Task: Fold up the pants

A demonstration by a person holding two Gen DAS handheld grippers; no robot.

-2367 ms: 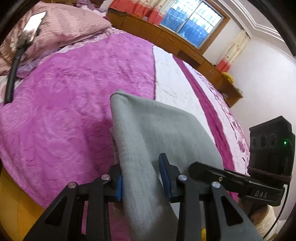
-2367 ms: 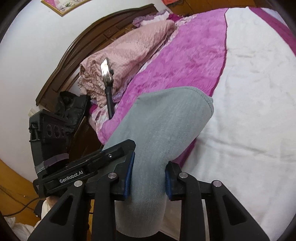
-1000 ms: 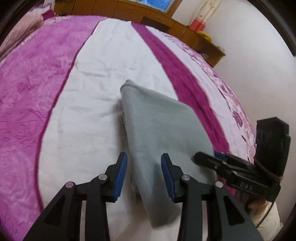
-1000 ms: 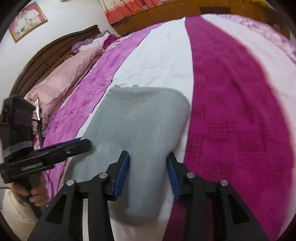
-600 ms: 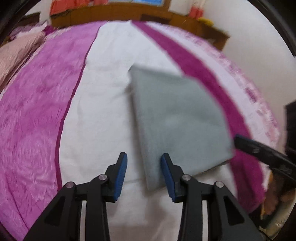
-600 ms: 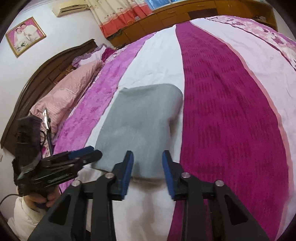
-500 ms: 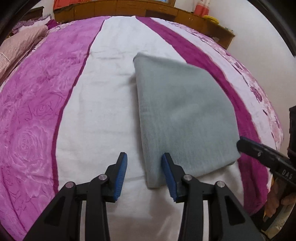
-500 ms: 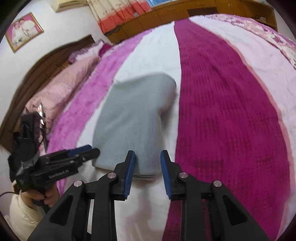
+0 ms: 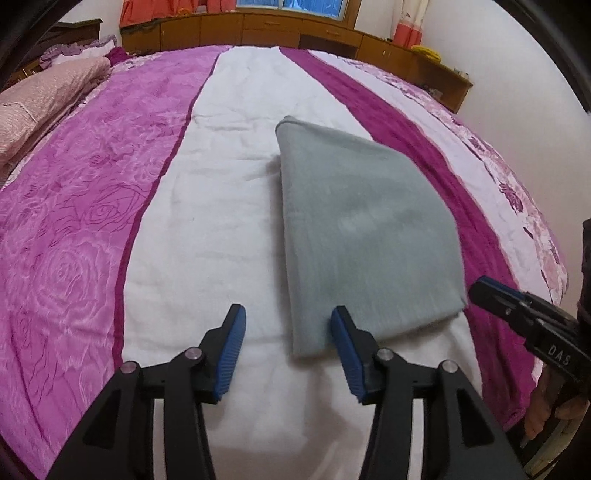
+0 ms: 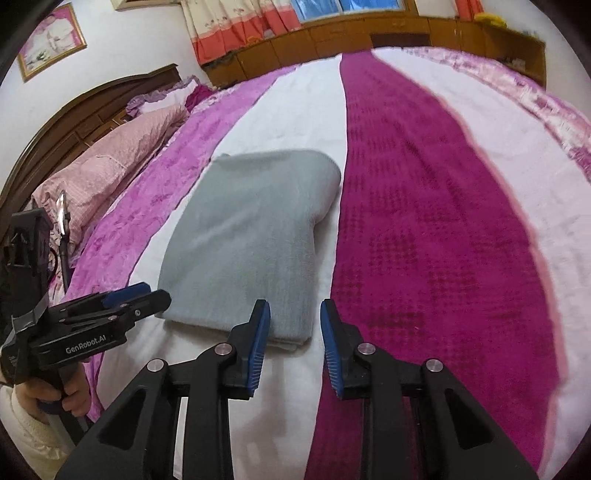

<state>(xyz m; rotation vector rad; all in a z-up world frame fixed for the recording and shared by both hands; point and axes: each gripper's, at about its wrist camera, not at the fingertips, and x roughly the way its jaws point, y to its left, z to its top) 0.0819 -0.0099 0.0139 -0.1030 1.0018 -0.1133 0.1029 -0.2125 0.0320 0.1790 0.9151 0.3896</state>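
Observation:
The grey pants [image 9: 362, 236] lie folded into a thick flat rectangle on the white stripe of the bed; they also show in the right wrist view [image 10: 251, 236]. My left gripper [image 9: 286, 319] is open and empty, just short of the near left corner of the pants. My right gripper [image 10: 294, 314] is open and empty, just short of the near right corner. Each gripper shows in the other's view: the right one [image 9: 517, 306] at the right edge, the left one [image 10: 122, 299] at the left.
The bed cover [image 9: 92, 206] has pink, white and magenta stripes. A pink pillow [image 10: 110, 162] and a dark wooden headboard [image 10: 81, 110] lie at the left. A low wooden cabinet [image 9: 280, 29] runs along the far wall under a window.
Both grippers carried the folded pants across the bed, laid them on the white stripe, let go and drew back. In the last half second the jaws opened wider.

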